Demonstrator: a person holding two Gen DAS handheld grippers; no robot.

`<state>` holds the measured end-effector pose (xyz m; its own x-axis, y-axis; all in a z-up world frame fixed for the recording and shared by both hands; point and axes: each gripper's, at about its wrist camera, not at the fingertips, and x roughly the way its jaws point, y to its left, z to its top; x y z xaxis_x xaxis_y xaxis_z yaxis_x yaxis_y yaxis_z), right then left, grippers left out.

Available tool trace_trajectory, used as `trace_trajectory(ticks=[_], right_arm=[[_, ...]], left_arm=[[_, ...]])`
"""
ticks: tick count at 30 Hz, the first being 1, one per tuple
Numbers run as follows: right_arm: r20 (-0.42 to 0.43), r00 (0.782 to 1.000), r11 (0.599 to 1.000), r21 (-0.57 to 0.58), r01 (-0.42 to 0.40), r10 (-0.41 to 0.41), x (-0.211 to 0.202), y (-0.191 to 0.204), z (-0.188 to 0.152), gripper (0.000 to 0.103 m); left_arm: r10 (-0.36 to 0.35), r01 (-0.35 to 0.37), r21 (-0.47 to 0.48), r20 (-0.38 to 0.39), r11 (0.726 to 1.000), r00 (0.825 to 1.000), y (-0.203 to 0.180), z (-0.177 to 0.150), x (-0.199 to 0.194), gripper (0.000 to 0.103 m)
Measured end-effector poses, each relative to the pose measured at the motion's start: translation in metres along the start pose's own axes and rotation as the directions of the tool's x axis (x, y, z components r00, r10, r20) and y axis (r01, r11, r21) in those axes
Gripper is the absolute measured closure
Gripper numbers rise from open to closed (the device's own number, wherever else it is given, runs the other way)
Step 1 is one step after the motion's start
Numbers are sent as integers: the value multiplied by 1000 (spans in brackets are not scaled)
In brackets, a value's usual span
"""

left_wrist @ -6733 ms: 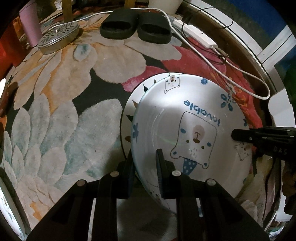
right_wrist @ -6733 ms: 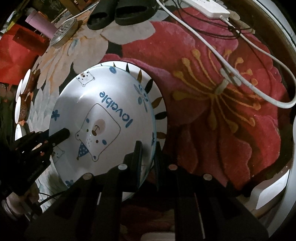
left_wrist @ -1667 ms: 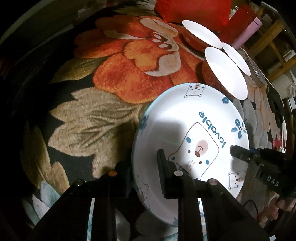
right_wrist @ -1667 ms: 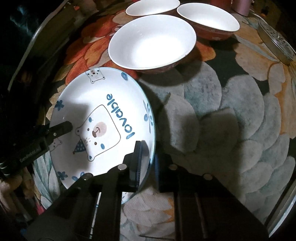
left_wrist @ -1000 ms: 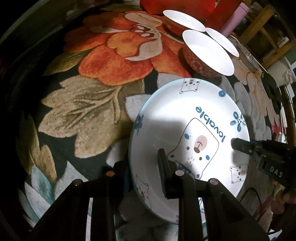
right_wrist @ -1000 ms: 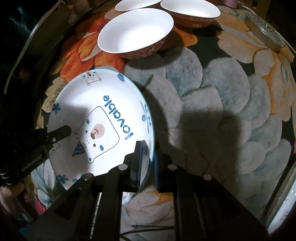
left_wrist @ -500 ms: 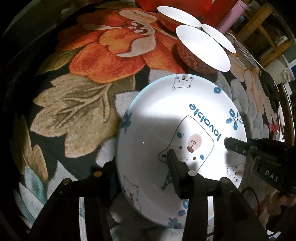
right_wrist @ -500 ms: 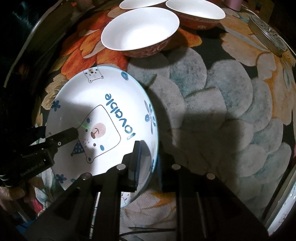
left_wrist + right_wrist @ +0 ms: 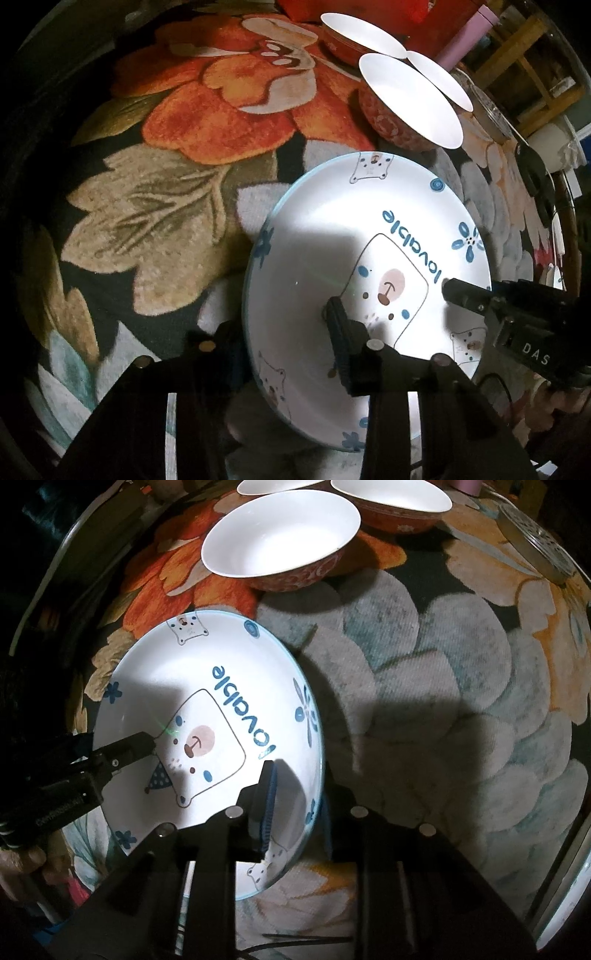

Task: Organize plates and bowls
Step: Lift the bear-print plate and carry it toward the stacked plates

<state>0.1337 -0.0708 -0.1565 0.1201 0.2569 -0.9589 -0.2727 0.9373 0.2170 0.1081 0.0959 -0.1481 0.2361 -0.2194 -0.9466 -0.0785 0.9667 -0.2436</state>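
Observation:
A white plate with a blue bear and the word "lovable" [image 9: 332,236] [image 9: 173,686] lies on the floral rug. My left gripper [image 9: 284,325] is open, its fingers straddling the plate's near-left rim. My right gripper [image 9: 295,786] is open too, its fingers astride the opposite rim; one finger [image 9: 461,291] shows over the plate in the left wrist view. Three red-sided bowls with white insides stand beyond the plate, the nearest bowl [image 9: 410,99] [image 9: 280,535] just past it.
A round metal lid [image 9: 535,542] lies at the rug's far right. A pink cylinder [image 9: 469,37] and a red object [image 9: 351,7] stand behind the bowls. Black slippers [image 9: 532,173] lie at the right. The rug's dark edge runs along the left.
Both grippers carried the plate from the stack to near the bowls and set it on the rug. In the last half second both sets of jaws have spread apart, releasing the rim.

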Motion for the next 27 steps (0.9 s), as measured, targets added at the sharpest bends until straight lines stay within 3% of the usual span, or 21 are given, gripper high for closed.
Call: trace_trajectory(ticks=[3,7,18,27], right_arm=[[20,1000,1000,8,-6,6,-2,-3,-2,84],[29,999,1000,17,-15,15,-8,-9,-5,88],[18,1000,999,30,-21,21,-14,-18,-11,91],[50,998,996,77,-46,42,-39,-37,-21,93]], left_arm=[[25,-24,-30,27,999,999,7,-1,-6,82],[45,-45,-15,40,999,998,9,-2,-12,90],[62,-62,14,41,998,997,3,-5,-15,90],[15,-19,75,47,997,999,-19,-12,-31,90]])
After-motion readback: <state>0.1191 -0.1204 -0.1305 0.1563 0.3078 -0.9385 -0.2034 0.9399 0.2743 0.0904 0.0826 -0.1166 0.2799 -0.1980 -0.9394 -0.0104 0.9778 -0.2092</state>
